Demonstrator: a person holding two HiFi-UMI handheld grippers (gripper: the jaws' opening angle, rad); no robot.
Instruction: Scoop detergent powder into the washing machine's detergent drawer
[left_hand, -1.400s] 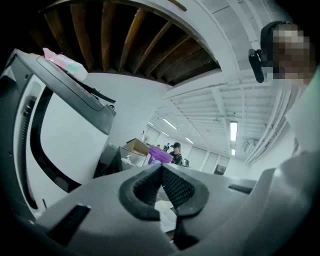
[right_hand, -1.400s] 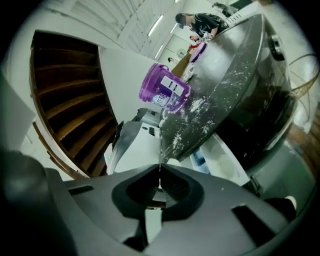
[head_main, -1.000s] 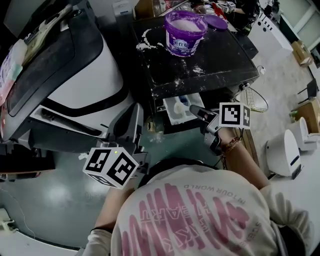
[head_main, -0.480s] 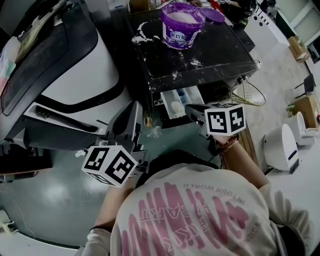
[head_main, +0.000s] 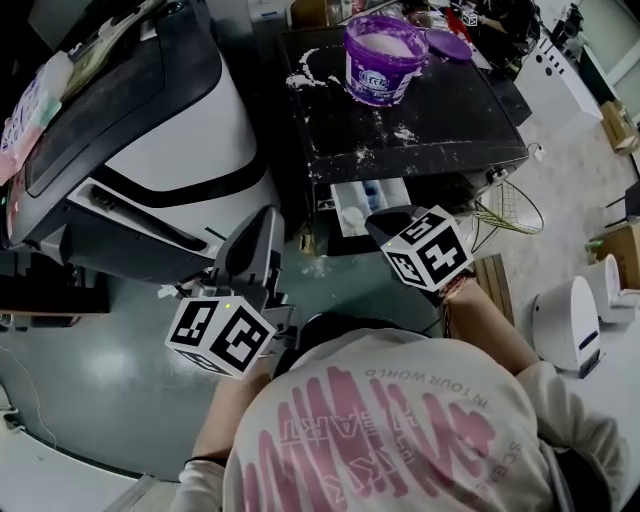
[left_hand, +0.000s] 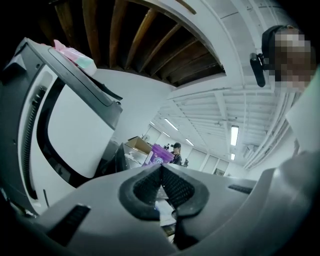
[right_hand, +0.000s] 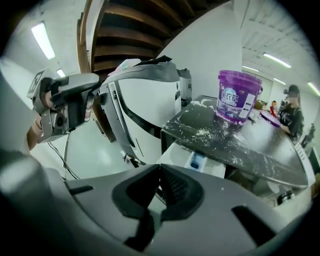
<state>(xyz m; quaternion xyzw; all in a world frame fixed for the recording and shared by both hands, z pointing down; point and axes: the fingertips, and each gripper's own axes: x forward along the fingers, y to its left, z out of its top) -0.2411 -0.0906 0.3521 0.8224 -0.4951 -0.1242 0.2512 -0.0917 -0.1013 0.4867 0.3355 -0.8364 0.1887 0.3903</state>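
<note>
Closed pad against pad, the right hand-held gripper has nothing visible between its jaws in its own view. It points down just in front of the pulled-out detergent drawer, and its body covers the drawer's front right part in the head view. Whether the tips touch the drawer cannot be told. The drawer's compartments are hard to make out: a pale lump shows on the left, and the right gripper view gives only a blue insert. The left hand-held gripper is also closed on nothing. It is held level, well to the left of the drawer, beside a large white-and-black machine that the frame cuts off. The purple detergent tub stands open at the back of the washing machine's dark top, its lid just beside it and spilled powder scattered around. The person's shirt fills the lower frame and hides the floor below the drawer.
</note>
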